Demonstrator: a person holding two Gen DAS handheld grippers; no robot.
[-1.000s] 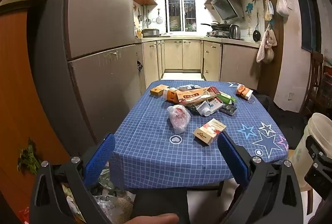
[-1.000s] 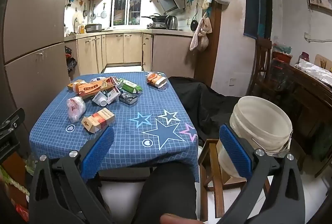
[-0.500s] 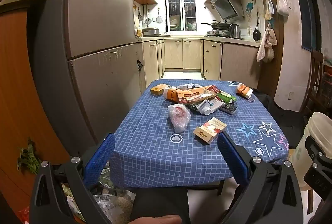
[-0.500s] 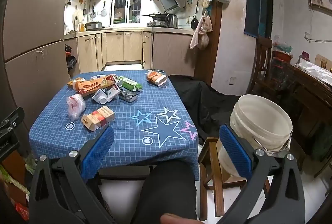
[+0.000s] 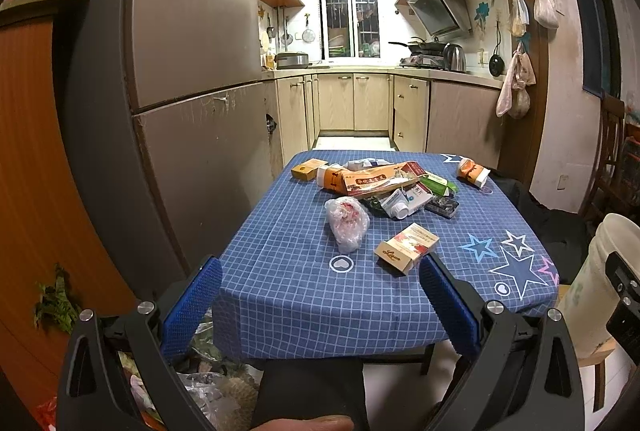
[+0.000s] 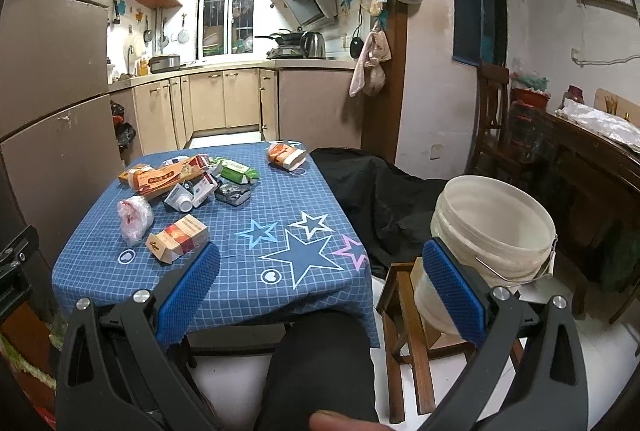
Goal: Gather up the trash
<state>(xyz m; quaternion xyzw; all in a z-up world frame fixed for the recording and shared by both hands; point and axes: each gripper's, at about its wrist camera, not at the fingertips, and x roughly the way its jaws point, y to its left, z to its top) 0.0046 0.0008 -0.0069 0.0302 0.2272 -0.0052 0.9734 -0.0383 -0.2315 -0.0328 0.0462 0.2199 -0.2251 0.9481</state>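
Observation:
Trash lies scattered on a blue checked tablecloth [image 5: 288,283] [image 6: 248,283]: a crumpled plastic bag [image 5: 346,221] [image 6: 134,217], a tan and red carton [image 5: 406,247] [image 6: 178,237], a long orange box [image 5: 368,179] [image 6: 160,179], a white bottle [image 5: 396,205], a green pack [image 6: 238,171] and an orange cup [image 5: 472,171] [image 6: 286,155]. A white bucket [image 6: 492,227] [image 5: 600,271] stands on a wooden stool right of the table. My left gripper [image 5: 320,295] is open, short of the table's near edge. The right gripper [image 6: 320,287] is open too, between table and bucket.
A tall grey fridge [image 5: 192,91] stands left of the table. A black cloth [image 6: 384,199] drapes a seat beyond the bucket. Dark wooden furniture [image 6: 580,183] lines the right wall. Bags of clutter [image 5: 208,383] sit on the floor at lower left. A person's leg [image 6: 324,363] shows below.
Both grippers have edged slightly closer to the table. Nothing has been picked up and the jaws stay wide apart.

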